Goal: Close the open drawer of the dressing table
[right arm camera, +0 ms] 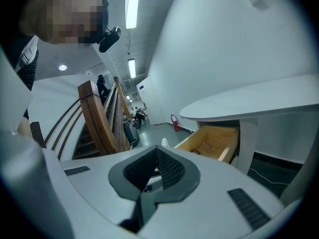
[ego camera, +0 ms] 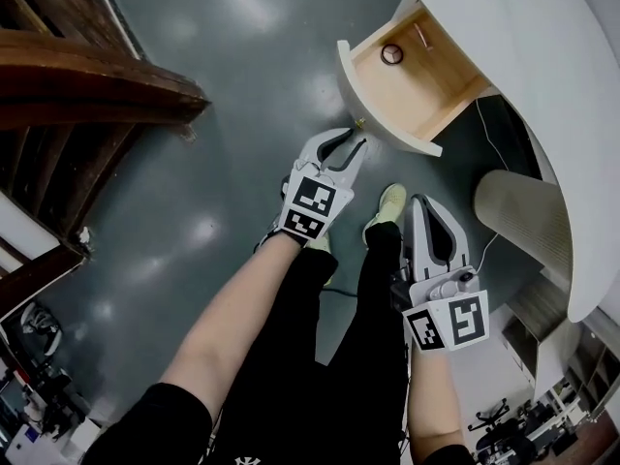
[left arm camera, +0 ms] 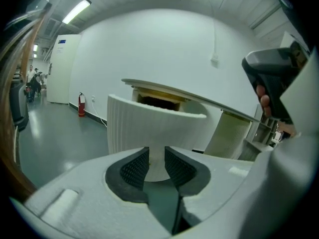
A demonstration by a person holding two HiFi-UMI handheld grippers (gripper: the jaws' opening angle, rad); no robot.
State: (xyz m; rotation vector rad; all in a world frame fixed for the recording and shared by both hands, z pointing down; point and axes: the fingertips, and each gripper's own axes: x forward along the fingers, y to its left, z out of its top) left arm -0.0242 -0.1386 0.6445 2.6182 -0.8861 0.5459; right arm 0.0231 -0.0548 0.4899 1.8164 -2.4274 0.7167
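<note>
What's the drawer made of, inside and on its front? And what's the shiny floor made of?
Inside, the drawer looks like pale bare wood: yellowish and matte. Its curved front looks painted white, with fine upright ribs; what lies under the paint can't be told. The floor looks like smooth grey coated concrete or resin, and it is glossy because lamp reflections show on it.
</note>
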